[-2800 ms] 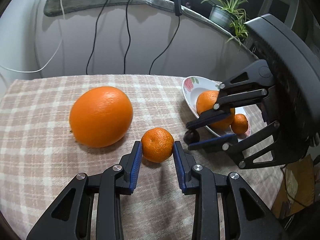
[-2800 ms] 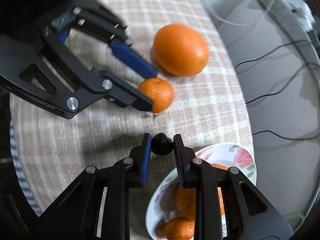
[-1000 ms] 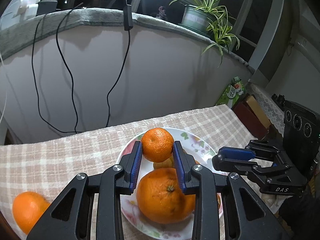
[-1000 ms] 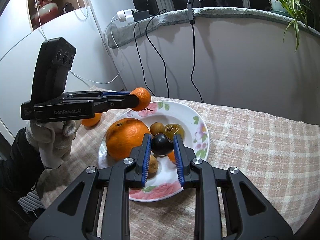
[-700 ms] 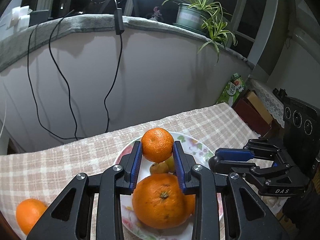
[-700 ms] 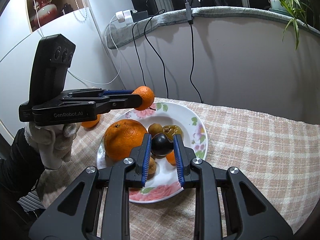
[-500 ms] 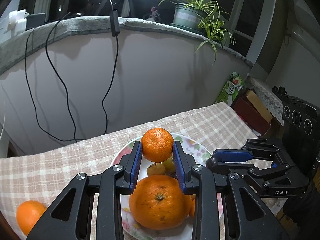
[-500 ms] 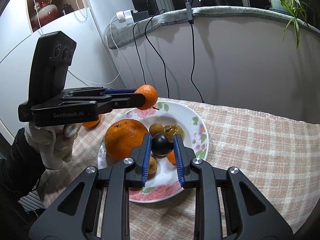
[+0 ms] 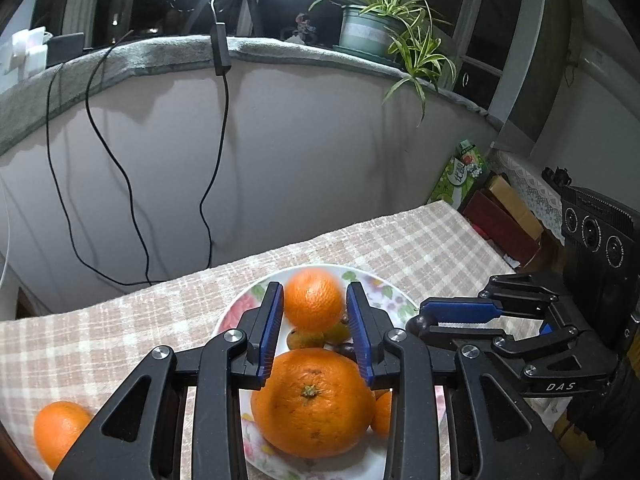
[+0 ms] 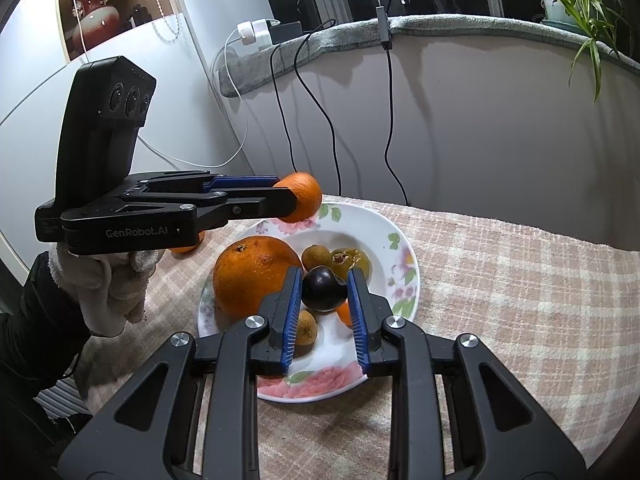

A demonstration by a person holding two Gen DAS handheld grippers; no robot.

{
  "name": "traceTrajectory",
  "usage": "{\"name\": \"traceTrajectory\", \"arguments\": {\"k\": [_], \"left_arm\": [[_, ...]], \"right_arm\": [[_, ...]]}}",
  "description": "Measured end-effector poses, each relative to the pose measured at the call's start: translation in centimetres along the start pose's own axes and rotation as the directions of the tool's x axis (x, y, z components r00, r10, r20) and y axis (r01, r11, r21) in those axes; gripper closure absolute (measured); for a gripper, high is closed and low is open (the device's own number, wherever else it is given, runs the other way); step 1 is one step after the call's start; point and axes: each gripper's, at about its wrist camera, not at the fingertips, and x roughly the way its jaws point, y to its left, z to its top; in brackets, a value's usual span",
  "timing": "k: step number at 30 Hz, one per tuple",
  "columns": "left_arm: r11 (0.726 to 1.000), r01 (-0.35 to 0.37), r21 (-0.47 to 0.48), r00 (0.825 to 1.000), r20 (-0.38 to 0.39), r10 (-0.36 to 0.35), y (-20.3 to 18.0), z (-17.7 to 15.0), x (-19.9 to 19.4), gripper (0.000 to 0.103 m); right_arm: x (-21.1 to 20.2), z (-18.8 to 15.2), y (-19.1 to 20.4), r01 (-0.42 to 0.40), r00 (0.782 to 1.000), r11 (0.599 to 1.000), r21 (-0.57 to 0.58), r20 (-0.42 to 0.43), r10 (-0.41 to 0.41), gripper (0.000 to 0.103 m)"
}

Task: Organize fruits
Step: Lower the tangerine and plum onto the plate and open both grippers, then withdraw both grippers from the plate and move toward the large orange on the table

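Left wrist view showed left gripper [image 9: 314, 322] pinching mandarin [image 9: 313, 298] above plate [image 9: 390, 294], big orange [image 9: 314, 402] at six o'clock below. Right gripper [image 10: 324, 306] clamped on plum [image 10: 323, 288], over plate centre, nearer the small fruits.

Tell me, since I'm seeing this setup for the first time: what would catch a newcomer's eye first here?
Probably the big orange on the left of the flowered plate, among small brownish fruits. Next, the two fruits held above the plate: a small mandarin in the left gripper and a dark plum in the right gripper. Another orange lies on the checked cloth beyond.
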Motion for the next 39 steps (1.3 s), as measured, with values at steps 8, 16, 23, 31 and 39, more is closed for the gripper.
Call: {"name": "traceTrajectory", "arguments": {"k": [8, 16, 23, 31, 39], "left_arm": [[0.999, -0.037, 0.010, 0.999, 0.029, 0.037, -0.5, 0.3, -1.0, 0.026], [0.994, -0.103, 0.023, 0.994, 0.034, 0.103, -1.1, 0.2, -1.6, 0.021], [0.991, -0.130, 0.024, 0.991, 0.042, 0.129, -1.1, -0.2, -2.4, 0.020], [0.986, -0.162, 0.028, 0.984, 0.074, 0.160, -1.4, -0.6, -4.2, 0.020], [0.979, -0.201, 0.017, 0.974, 0.105, 0.198, -0.8, -1.4, -6.4, 0.020]], "right_arm": [[-1.1, 0.2, 0.1, 0.021, 0.998, 1.000, -0.006, 0.051, -0.021, 0.013], [-1.3, 0.5, 0.5, 0.067, 0.996, 0.997, -0.026, 0.053, -0.066, 0.002], [-1.6, 0.3, 0.7, 0.093, 0.994, 0.995, -0.021, 0.055, -0.092, 0.002], [-1.7, 0.5, 1.9, 0.134, 0.990, 0.990, -0.055, 0.063, -0.130, 0.002], [-1.0, 1.2, 3.3, 0.157, 0.987, 0.984, -0.080, 0.044, -0.154, 0.002]]}}
